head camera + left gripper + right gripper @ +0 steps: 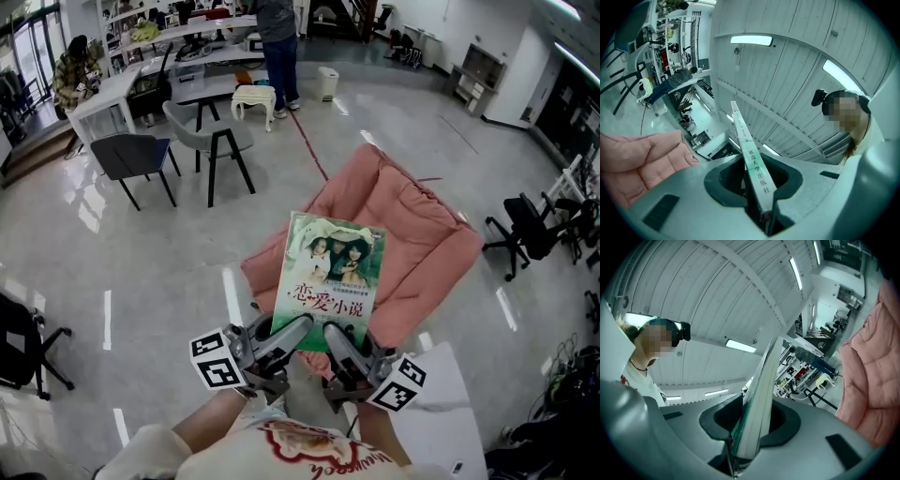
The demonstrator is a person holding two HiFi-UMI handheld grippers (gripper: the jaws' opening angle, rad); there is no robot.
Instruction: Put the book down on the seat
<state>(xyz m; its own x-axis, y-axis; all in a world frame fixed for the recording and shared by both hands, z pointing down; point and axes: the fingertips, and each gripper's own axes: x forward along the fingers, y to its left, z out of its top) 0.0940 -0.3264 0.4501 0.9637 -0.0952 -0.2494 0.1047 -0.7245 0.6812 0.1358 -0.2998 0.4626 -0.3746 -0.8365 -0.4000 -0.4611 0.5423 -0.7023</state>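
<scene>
Pink quilted padding covers the seat [422, 234], which stands open on the glossy floor [141, 272] straight ahead of us. We hold the book [330, 277] in front of it, cover facing up toward us, with two figures printed above red characters on a green and white jacket. From the head view the book overlaps the seat's near left part, but it is in the air and not resting on the cushion.

We grip it along its bottom edge with both tools. The left gripper [298, 330] has its fingers [281, 339] closed narrowly on the lower left of the book, and its own view shows the printed spine rising from between them toward the ceiling. The right gripper [333, 334] clamps the lower right in the same way, and the page edges run up out of its narrow gap. The two grippers sit just beside each other, their marker cubes [217, 361] splayed out to either side.

Farther off, a dark chair [136, 155], a grey chair [208, 131] and a white stool [253, 98] stand near the tables, and a person [277, 47] stands beside the stool.
</scene>
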